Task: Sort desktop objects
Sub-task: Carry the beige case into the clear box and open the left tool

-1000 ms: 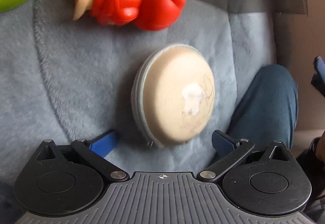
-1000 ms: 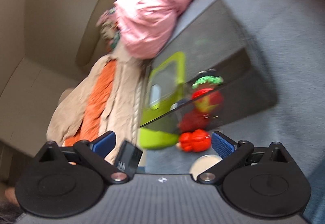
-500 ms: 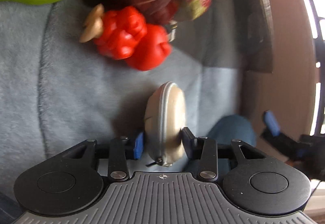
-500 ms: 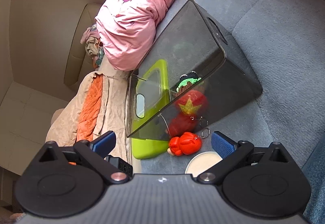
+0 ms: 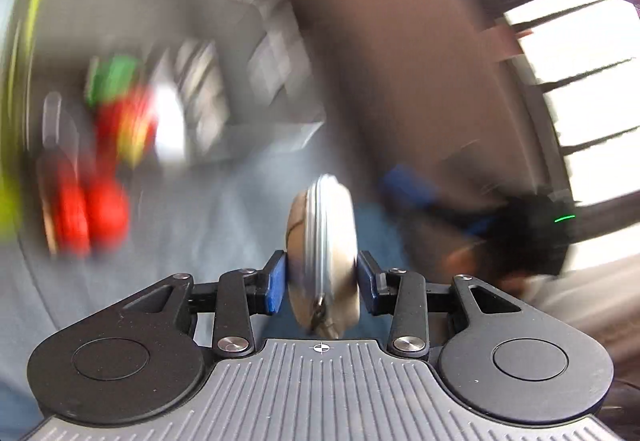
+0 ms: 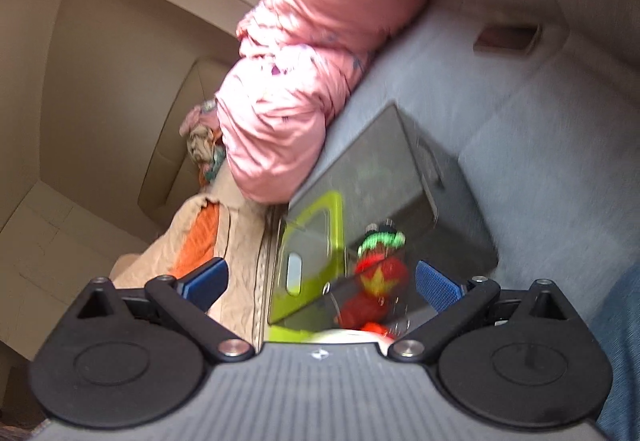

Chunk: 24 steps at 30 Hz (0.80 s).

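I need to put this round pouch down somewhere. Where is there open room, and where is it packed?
Open grey blanket lies right of the dark transparent bin, up to the dark flat item. It is crowded at the bin's mouth: red toys and the lime container. Pink jacket fills the left. The left tongs grip the pouch.

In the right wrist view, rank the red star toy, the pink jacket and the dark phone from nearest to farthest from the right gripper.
1. Red star toy, just ahead between the open right gripper fingers.
2. Pink jacket, farther up, centre-left.
3. Dark phone, farthest, upper right on the grey cushion.
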Tool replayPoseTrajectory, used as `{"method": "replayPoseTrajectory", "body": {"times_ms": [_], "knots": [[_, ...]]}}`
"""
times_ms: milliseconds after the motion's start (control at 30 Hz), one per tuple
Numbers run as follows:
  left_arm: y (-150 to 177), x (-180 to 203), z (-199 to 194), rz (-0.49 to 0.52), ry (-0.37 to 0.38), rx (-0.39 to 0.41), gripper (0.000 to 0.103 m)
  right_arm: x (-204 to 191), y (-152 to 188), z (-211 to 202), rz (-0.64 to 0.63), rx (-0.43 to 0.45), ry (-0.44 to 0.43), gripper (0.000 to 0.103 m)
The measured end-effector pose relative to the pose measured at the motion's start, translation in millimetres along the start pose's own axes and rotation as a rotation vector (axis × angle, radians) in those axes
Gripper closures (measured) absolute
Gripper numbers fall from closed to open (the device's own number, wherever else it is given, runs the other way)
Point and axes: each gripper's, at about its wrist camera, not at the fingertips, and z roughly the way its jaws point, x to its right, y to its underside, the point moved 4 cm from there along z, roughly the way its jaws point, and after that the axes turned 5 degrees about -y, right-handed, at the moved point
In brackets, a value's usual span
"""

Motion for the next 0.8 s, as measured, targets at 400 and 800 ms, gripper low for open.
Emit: {"method": "replayPoseTrajectory", "body": {"times_ms": [400, 800], "knots": [[-121.3, -84.3, 165.0, -0.283, -0.206, -0.129, 0.088, 16.7, 15.4, 32.1, 0.042, -0.057, -0.008, 0.002], [-61.8, -79.8, 80.9, -0.136, -0.384, 0.029, 0.075, 31.9, 27.3, 57.1, 0.023, -0.138, 0.104, 0.002]]}}
